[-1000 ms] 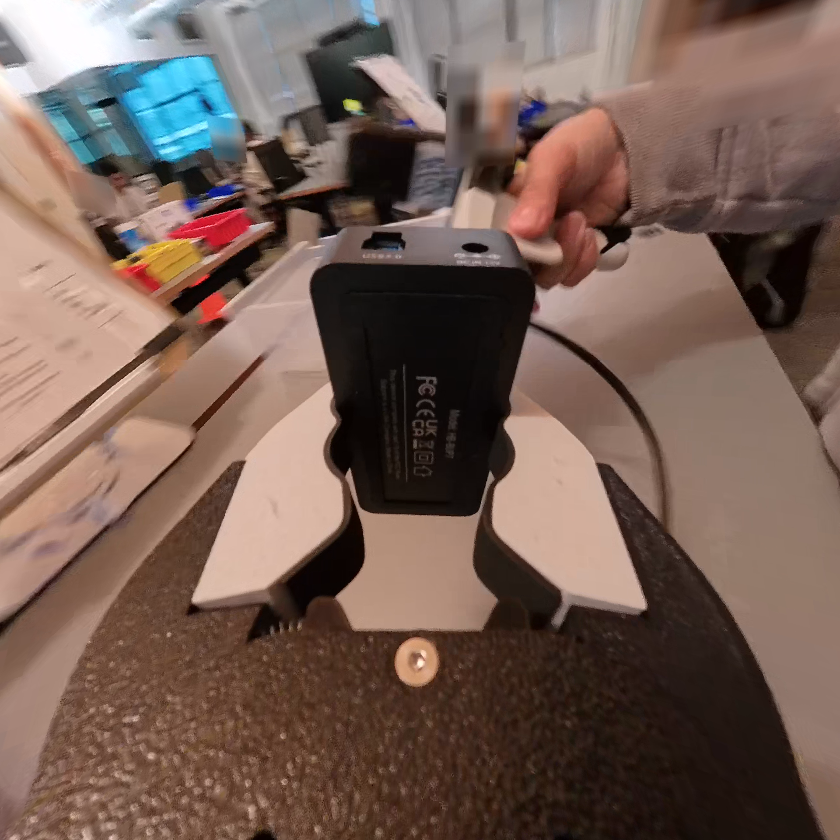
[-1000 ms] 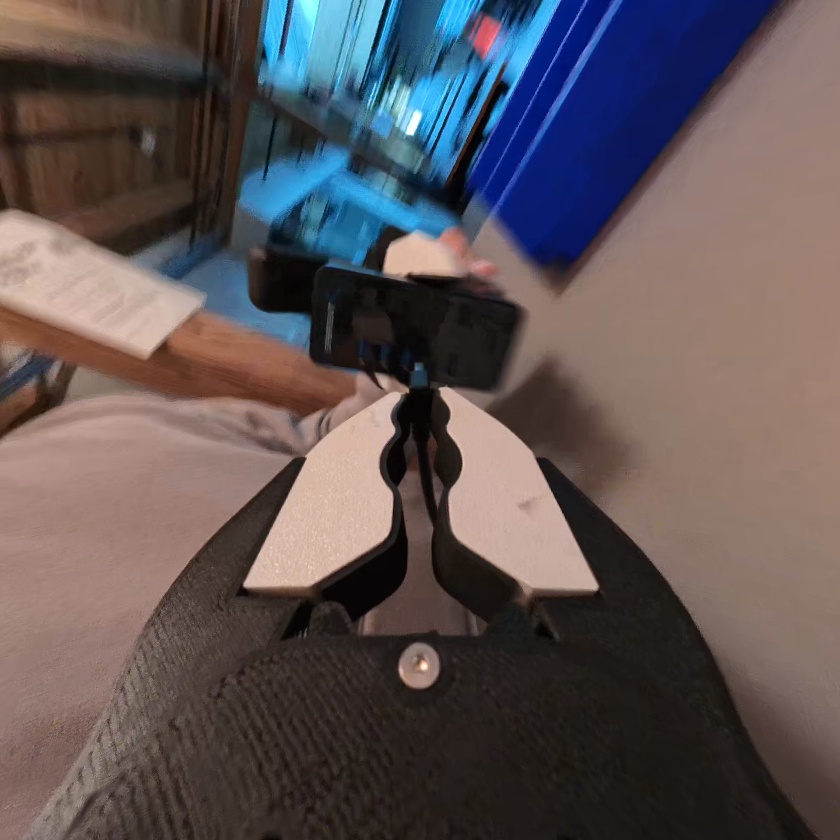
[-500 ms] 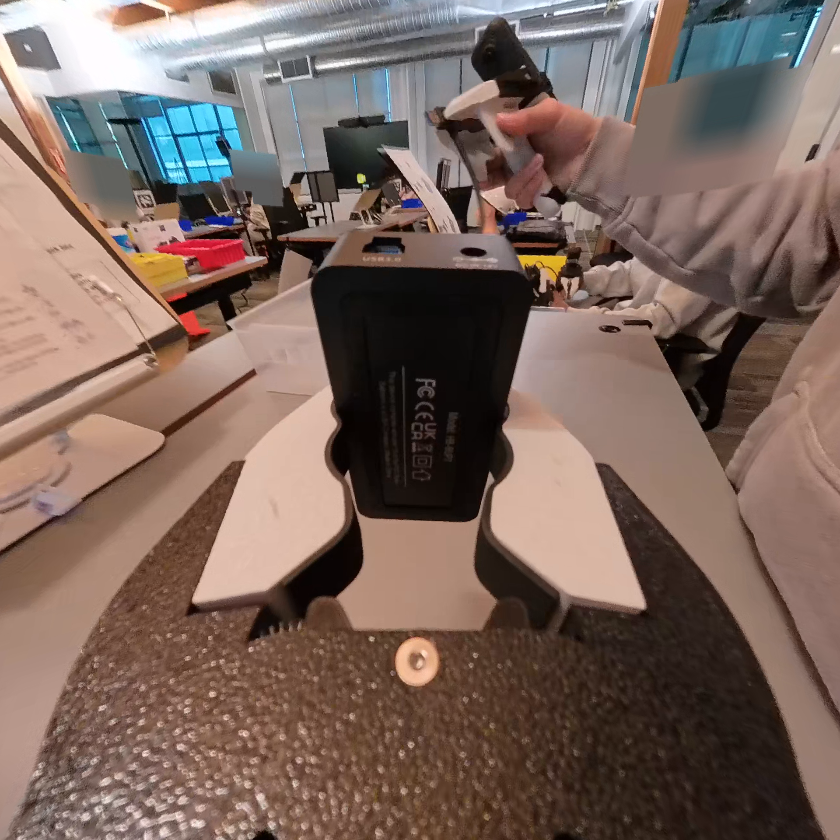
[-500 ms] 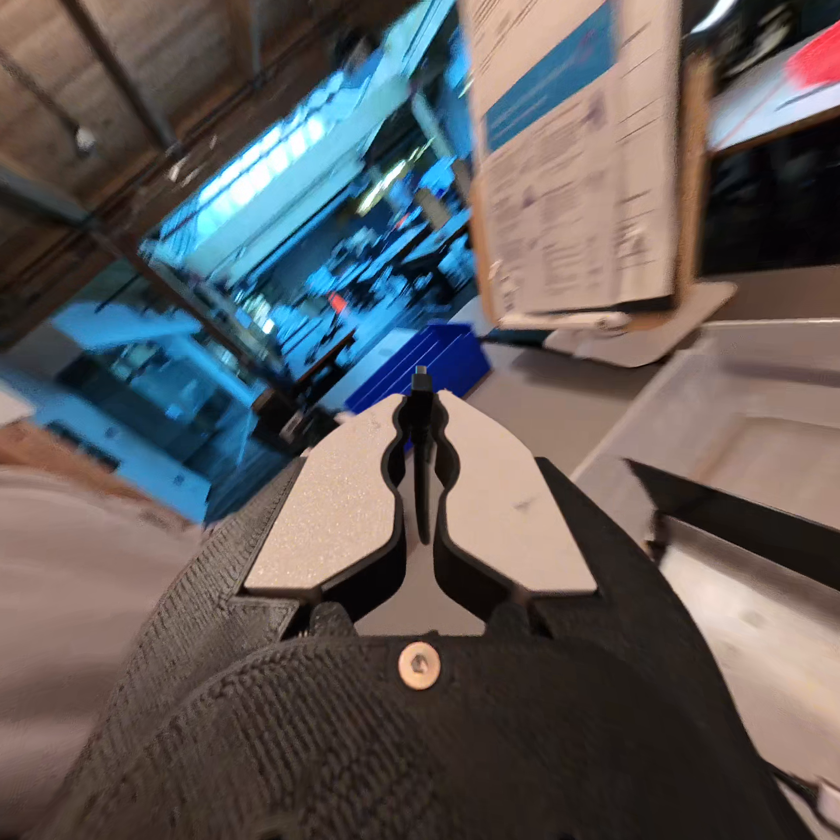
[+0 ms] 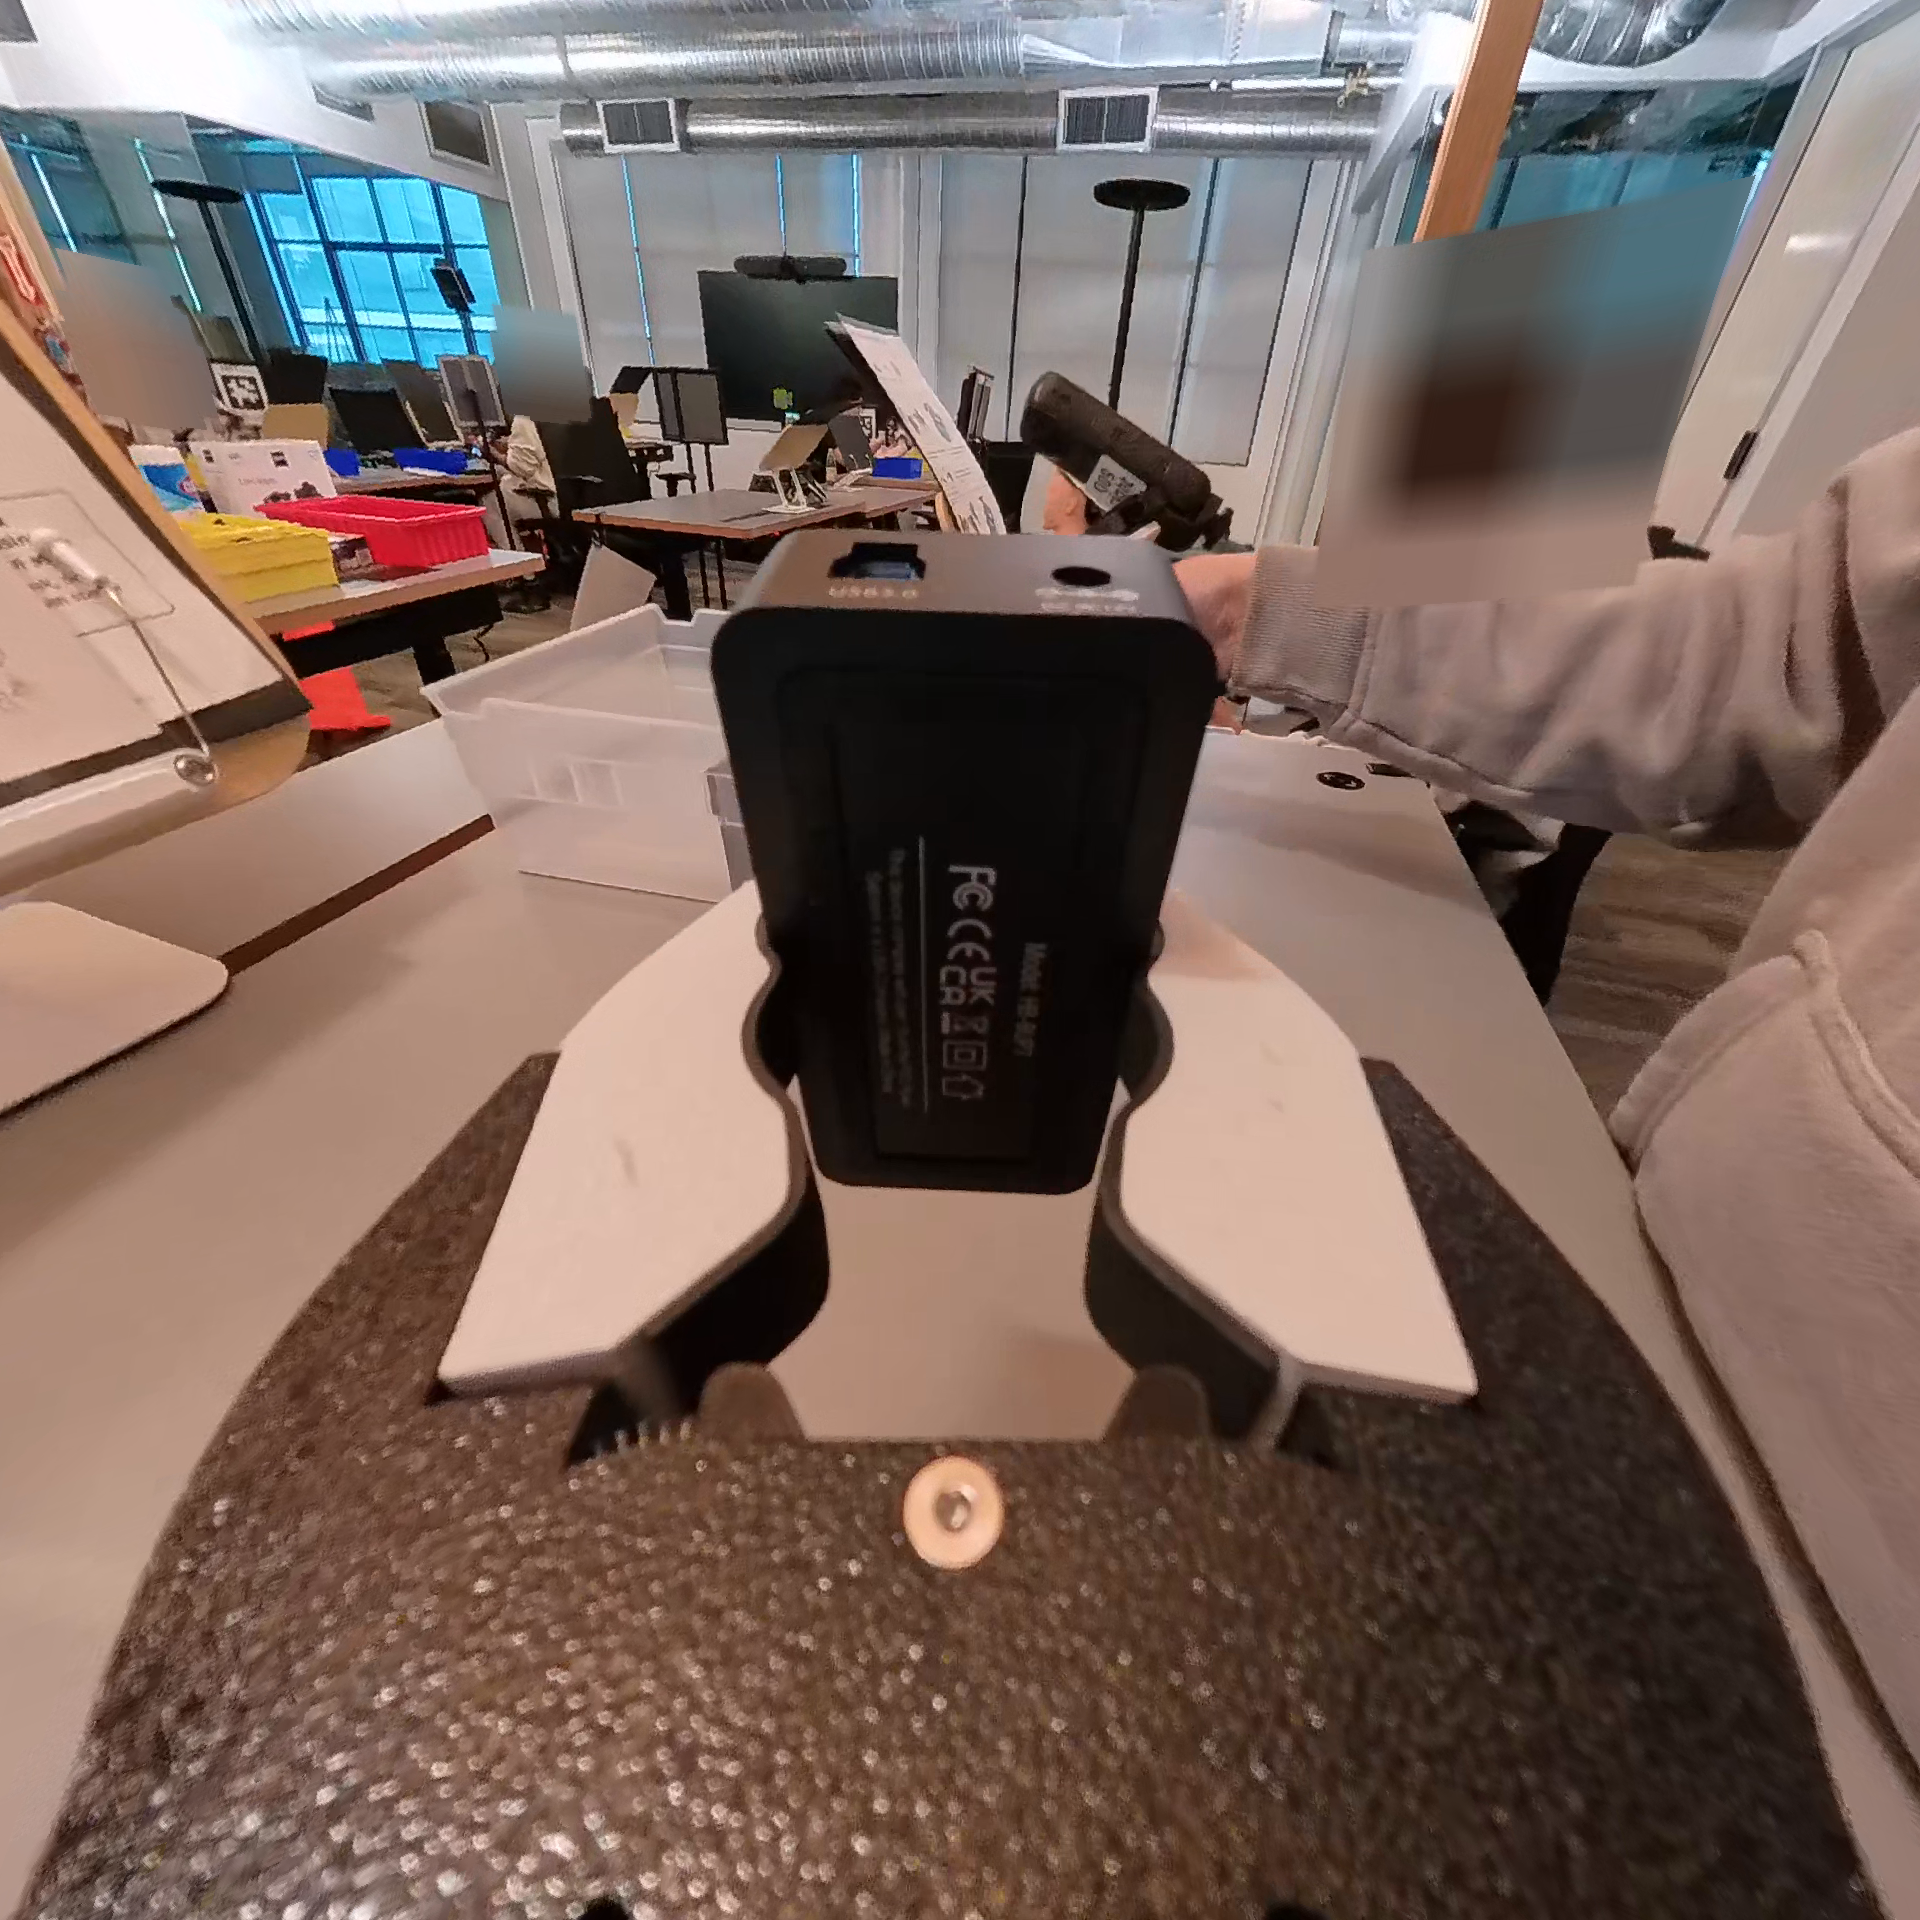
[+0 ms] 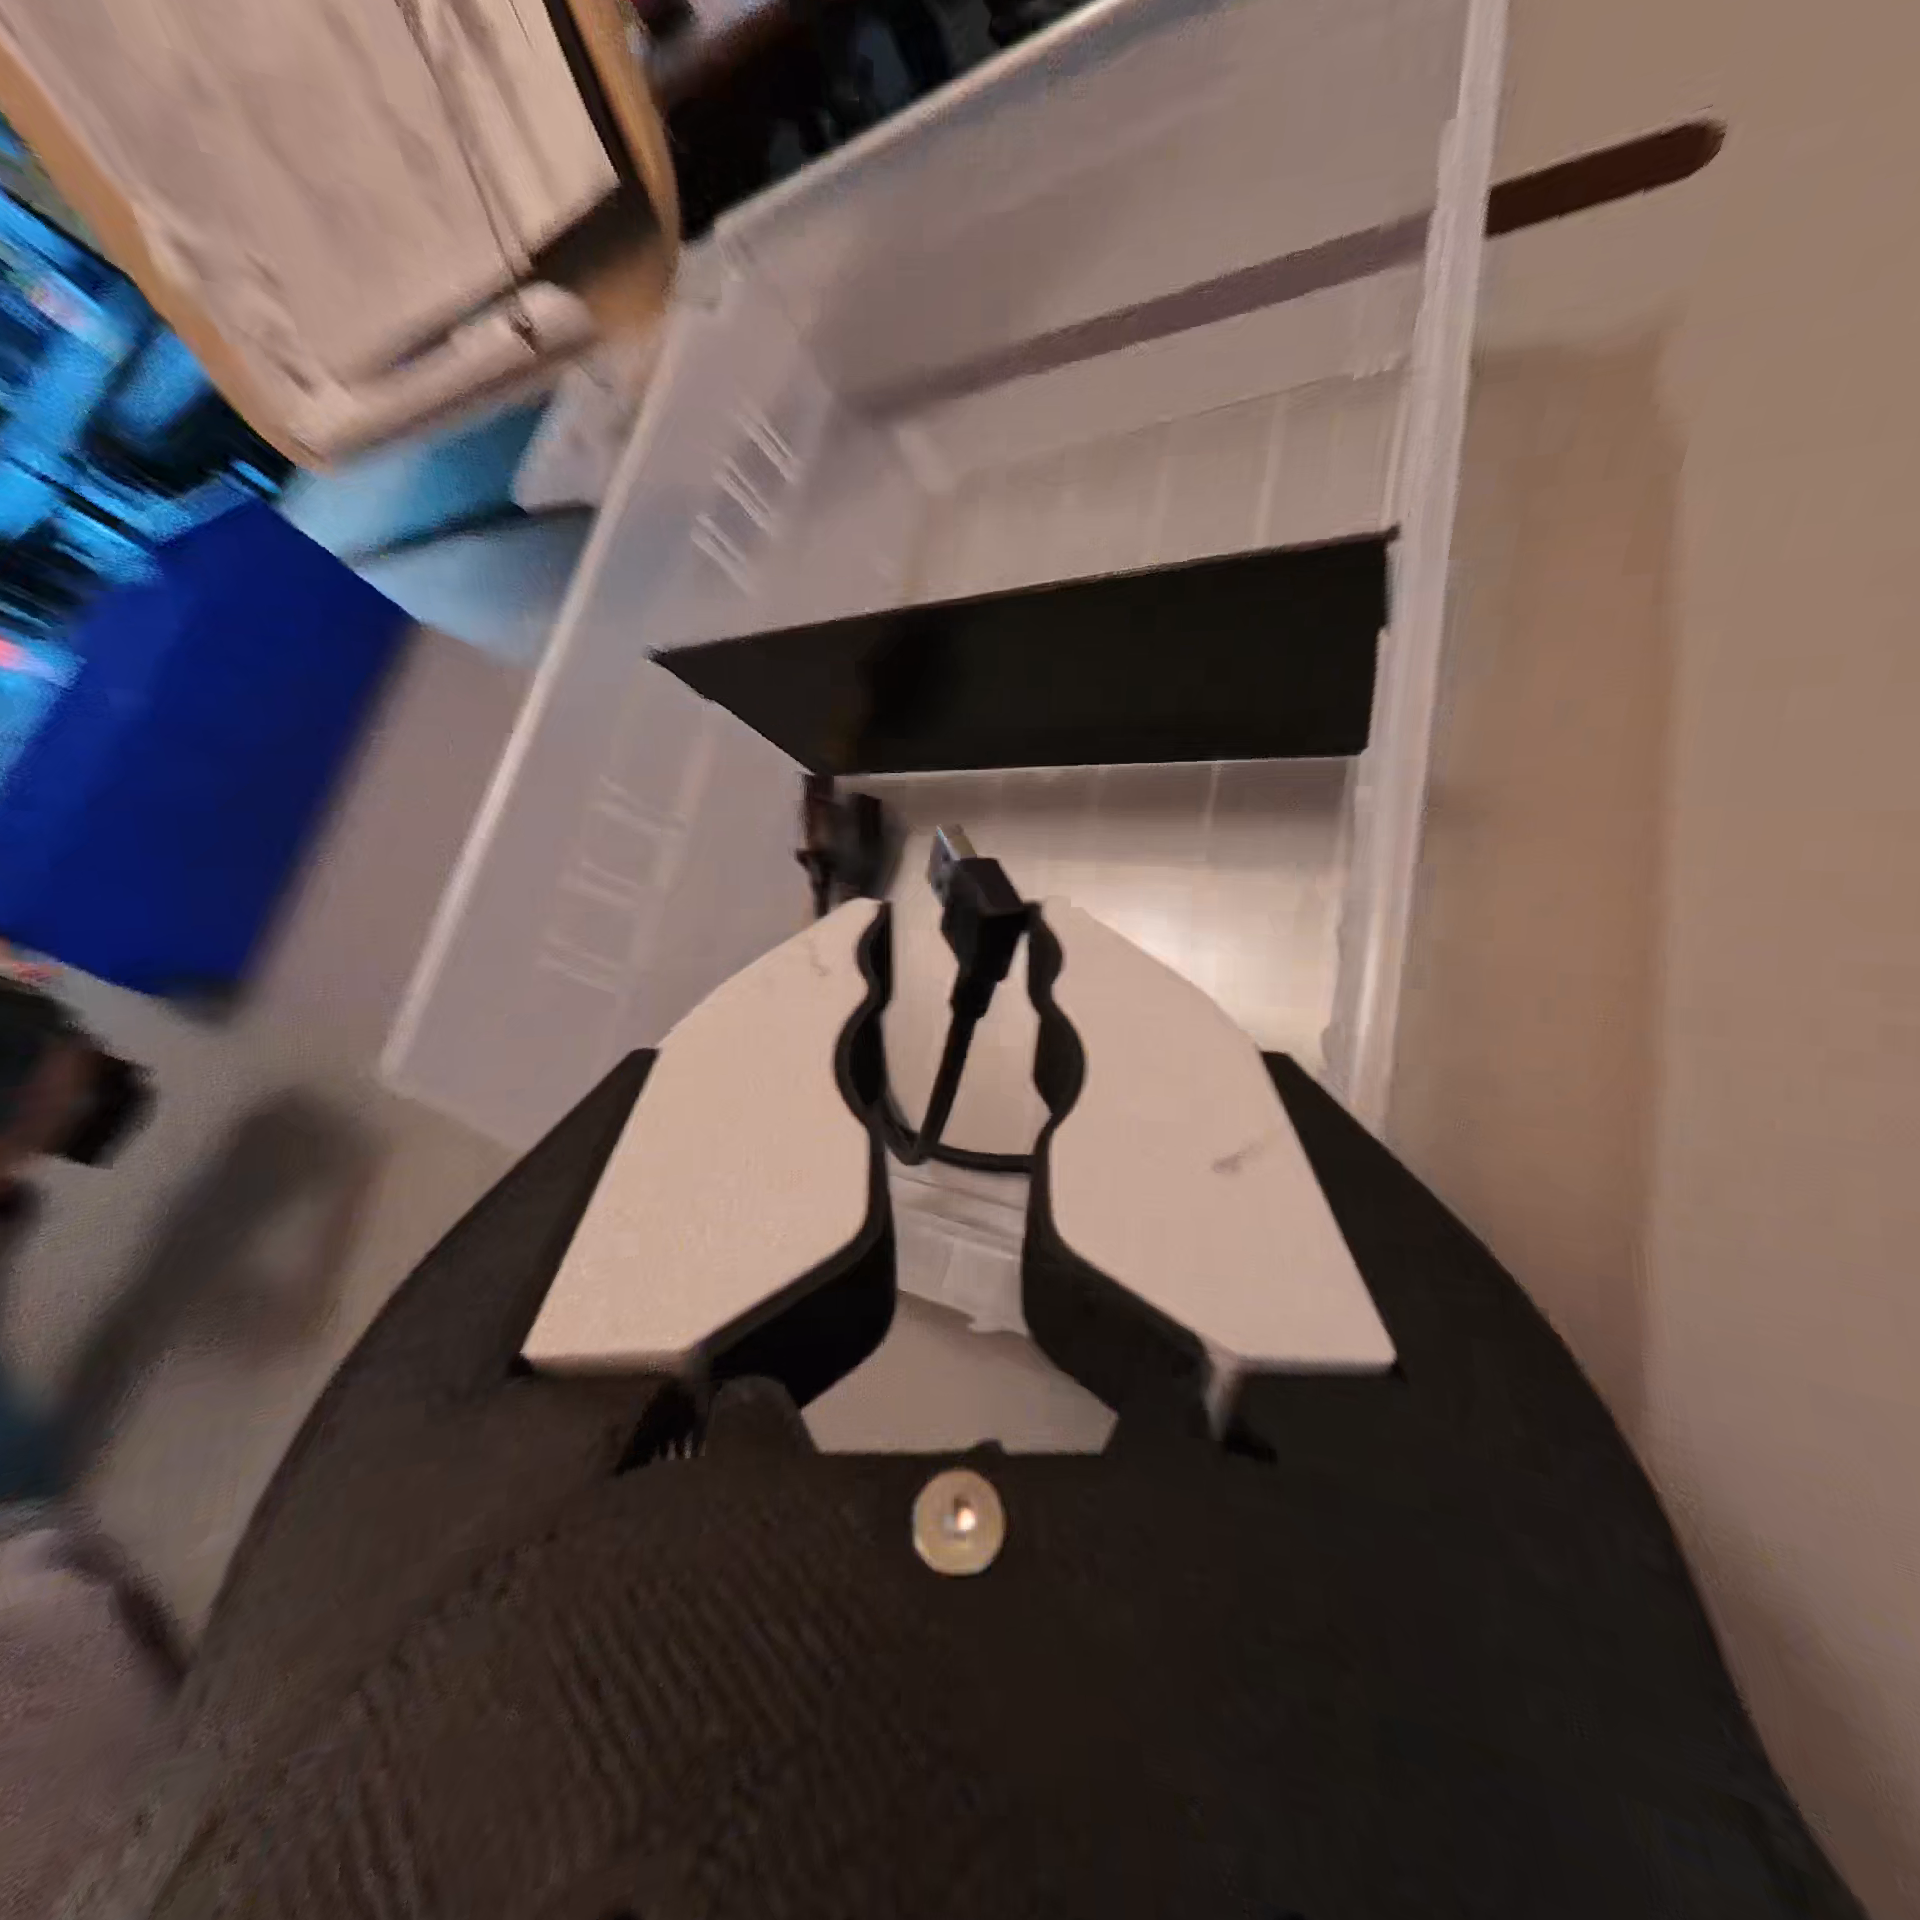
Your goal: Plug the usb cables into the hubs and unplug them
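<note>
The USB cable [image 6: 961,997], light and floppy, best pinched at its stiff plug, dangles mid-frame between the parted right gripper [image 6: 961,935] over the white bin [image 6: 1423,623], while the left gripper [image 5: 961,997] clamps the rigid hub [image 5: 966,883] at centre.

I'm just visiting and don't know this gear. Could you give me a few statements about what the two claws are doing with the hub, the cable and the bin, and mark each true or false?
1. The left claw grips a black hub. True.
2. A cable is plugged into the hub's top end. False: both sockets showing there are empty.
3. The right claw is shut tight on the cable. False: its jaws stand apart, with the plug loose between them.
4. The right claw is over a white bin. True.
5. The bin has a black divider. True.
</note>
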`<state>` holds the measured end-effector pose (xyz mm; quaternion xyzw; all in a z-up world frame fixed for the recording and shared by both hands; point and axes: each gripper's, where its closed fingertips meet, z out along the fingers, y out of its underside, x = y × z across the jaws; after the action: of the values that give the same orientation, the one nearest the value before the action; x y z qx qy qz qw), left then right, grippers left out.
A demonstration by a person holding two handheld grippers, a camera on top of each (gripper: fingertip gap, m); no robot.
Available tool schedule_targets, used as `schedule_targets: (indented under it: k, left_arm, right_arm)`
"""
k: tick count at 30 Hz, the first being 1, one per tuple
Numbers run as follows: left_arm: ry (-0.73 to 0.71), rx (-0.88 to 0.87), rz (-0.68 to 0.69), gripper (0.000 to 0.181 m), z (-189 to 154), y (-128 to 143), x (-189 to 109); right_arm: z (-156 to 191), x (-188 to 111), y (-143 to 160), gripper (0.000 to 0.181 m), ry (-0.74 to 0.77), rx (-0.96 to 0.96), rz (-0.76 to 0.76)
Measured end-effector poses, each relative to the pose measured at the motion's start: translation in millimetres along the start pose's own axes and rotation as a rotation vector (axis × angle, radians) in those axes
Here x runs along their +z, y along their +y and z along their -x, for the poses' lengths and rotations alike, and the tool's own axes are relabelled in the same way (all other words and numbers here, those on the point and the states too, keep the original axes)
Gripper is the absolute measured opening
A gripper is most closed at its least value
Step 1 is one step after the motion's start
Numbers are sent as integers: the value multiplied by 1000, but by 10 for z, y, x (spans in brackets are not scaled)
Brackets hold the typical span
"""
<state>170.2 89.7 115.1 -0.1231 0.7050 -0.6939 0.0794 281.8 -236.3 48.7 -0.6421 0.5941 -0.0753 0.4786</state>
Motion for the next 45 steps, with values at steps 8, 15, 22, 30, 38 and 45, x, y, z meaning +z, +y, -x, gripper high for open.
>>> schedule_targets:
  k: [8,15,22,30,38,45]
  left_arm:
    - [41,-90,25,60,-18,153,114]
    - [209,-70,78,60,-287,149,318]
    - [275,-19,109,60,-443,135,329]
    - [243,-20,42,60,-429,18,318]
    - [39,-101,57,83,-172,59,88]
    - [-19,-198,41,71,-194,276,-175]
  right_arm:
    - [1020,64,57,102,-25,-529,-37]
    - [3043,200,666,91,-731,-689,-116]
    - [3469,322,886,73,-837,-774,-106]
    - [3542,266,898,56,-875,-815,-105]
    - [2685,93,-505,56,-347,-1047,-168]
    - [1020,633,-1180,56,44,-1415,338]
